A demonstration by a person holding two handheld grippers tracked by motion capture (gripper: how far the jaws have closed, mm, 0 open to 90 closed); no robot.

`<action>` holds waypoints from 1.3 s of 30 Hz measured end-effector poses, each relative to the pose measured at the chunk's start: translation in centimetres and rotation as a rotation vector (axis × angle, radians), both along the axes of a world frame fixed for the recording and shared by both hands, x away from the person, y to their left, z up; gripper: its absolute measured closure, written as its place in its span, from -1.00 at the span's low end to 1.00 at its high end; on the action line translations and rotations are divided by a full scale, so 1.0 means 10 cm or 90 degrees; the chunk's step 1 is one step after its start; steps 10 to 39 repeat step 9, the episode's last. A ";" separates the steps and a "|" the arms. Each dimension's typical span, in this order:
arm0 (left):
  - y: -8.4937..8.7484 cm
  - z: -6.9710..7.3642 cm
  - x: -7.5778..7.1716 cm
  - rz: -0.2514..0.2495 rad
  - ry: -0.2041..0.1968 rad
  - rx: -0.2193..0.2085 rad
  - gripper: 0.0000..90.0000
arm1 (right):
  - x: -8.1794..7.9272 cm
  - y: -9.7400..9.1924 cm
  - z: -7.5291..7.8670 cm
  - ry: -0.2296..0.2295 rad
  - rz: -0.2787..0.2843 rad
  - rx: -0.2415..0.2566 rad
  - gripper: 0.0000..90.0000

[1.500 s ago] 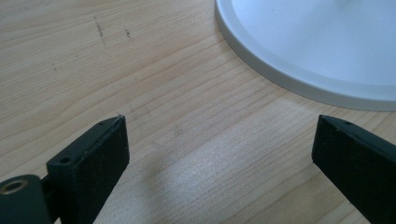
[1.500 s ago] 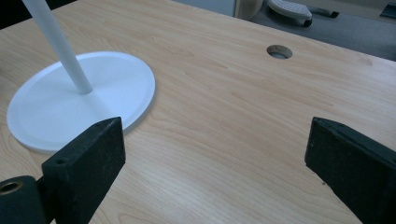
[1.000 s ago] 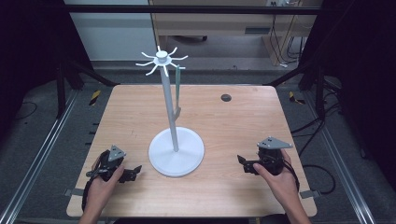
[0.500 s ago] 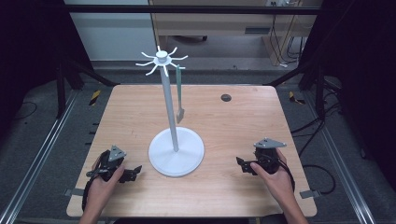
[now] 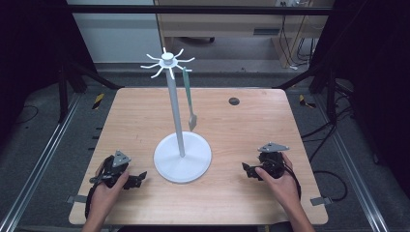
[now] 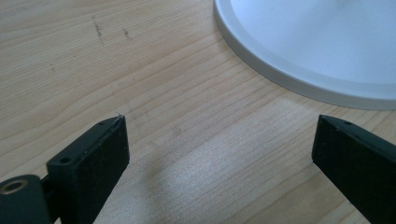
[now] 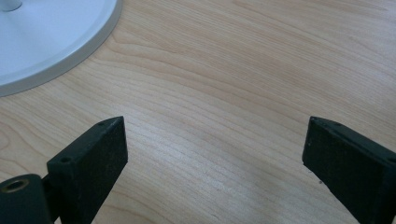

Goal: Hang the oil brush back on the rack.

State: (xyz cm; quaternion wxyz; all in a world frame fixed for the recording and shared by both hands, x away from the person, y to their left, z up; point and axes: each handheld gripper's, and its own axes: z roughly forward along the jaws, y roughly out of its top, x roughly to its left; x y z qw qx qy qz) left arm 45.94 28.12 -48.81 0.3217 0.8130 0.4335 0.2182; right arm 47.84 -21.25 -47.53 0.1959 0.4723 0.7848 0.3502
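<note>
A white stand [image 5: 182, 157] with a round base and a tall pole rises from the middle of the wooden table [image 5: 145, 116]. Its top carries a ring of hooks [image 5: 167, 62]. A grey-green utensil [image 5: 189, 104] hangs from one hook, to the right of the pole. My left gripper [image 5: 138, 180] rests near the table's front left, open, with nothing between its jaws. My right gripper [image 5: 247, 170] rests at the front right, open and empty too. The base's rim [image 6: 289, 84] lies ahead of the left jaws, and the same rim [image 7: 70, 56] shows at the upper left in the right gripper view.
A small dark round hole [image 5: 234, 101] sits in the table near its far right. Metal frame rails [image 5: 43, 154] run along both sides. Cables [image 5: 333, 179] trail off the right edge.
The right gripper has moved a little toward the front edge and lower. The left gripper has stayed where it was.
</note>
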 end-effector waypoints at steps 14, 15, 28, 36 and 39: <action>-0.02 0.00 0.01 -0.003 -0.002 -0.001 -0.92 | -0.02 0.03 -0.08 0.000 -0.004 -0.015 -0.80; -0.02 0.00 0.01 -0.003 -0.002 -0.001 -0.92 | -0.02 0.03 -0.08 0.000 -0.004 -0.015 -0.80; -0.02 0.00 0.01 -0.003 -0.002 -0.001 -0.92 | -0.02 0.03 -0.08 0.000 -0.004 -0.015 -0.80; -0.02 0.00 0.01 -0.003 -0.002 -0.001 -0.92 | -0.02 0.03 -0.08 0.000 -0.004 -0.015 -0.80; -0.02 0.00 0.01 -0.003 -0.002 -0.001 -0.92 | -0.02 0.03 -0.08 0.000 -0.004 -0.015 -0.80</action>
